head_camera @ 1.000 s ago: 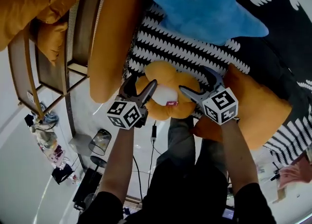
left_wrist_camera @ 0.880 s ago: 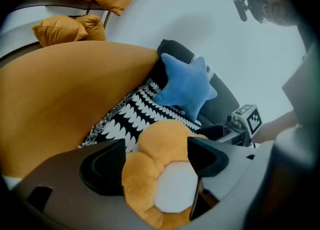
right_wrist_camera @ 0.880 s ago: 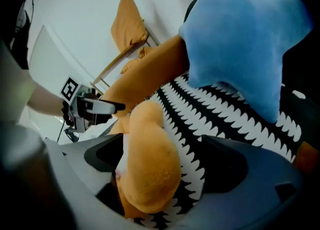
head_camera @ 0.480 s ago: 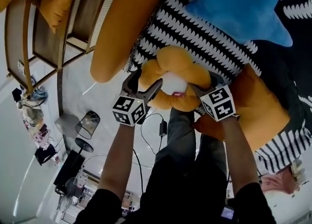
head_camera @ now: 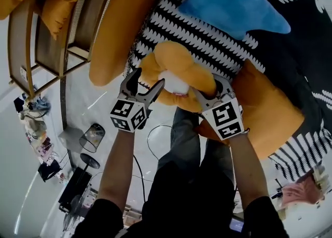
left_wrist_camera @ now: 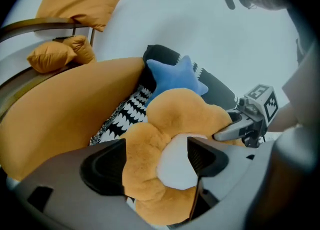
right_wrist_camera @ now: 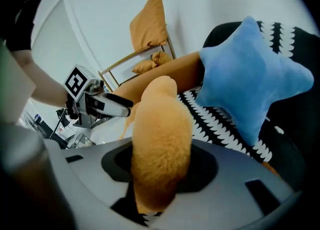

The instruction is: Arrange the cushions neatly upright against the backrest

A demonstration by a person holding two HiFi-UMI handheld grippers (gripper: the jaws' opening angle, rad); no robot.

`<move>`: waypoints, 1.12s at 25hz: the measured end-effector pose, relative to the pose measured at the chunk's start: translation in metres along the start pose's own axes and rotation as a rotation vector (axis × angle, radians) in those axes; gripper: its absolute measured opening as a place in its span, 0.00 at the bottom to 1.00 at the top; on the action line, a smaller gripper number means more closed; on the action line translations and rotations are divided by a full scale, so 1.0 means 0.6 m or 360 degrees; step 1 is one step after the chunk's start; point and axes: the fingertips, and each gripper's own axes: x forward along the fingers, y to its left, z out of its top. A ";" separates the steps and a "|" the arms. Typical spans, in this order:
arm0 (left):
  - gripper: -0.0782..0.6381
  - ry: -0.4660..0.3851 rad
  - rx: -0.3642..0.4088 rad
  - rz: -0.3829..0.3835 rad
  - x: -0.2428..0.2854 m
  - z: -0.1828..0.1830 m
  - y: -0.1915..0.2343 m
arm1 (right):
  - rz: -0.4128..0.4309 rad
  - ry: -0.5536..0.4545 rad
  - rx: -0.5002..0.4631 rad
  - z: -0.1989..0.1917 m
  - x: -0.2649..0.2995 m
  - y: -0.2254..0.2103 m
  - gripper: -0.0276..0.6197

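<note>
An orange flower-shaped cushion with a white centre hangs in front of the sofa's edge, between both grippers. My right gripper is shut on one of its petals; its jaws have just been closing and the petal is squeezed between the pads. My left gripper stands wide, with another petal and the white centre filling the gap between its jaws. A blue star cushion lies further back on a black-and-white patterned cushion.
A long orange bolster lies along the sofa's left side, and a square orange cushion sits at the right. A wooden chair with orange cushions stands at the left. A cable and the person's legs are on the floor below.
The right gripper has closed on a petal of the flower cushion. Both grippers and the cushion have moved up in the picture, toward the sofa.
</note>
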 end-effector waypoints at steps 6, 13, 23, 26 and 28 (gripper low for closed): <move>0.65 -0.0148 0.0139 -0.0054 0.004 0.080 -0.081 | -0.0158 -0.0297 -0.0047 0.057 -0.105 -0.040 0.32; 0.65 -0.0297 0.0367 -0.0196 0.036 0.189 -0.226 | -0.0354 -0.0634 -0.0211 0.088 -0.275 -0.121 0.32; 0.65 -0.0346 0.0509 -0.0502 0.122 0.255 -0.451 | -0.0734 -0.0812 -0.0244 0.034 -0.478 -0.247 0.33; 0.65 -0.0326 0.0555 -0.0618 0.153 0.259 -0.517 | -0.0863 -0.0877 -0.0200 0.017 -0.521 -0.284 0.33; 0.65 -0.0326 0.0580 -0.0684 0.172 0.264 -0.557 | -0.0988 -0.0926 -0.0197 0.007 -0.553 -0.307 0.33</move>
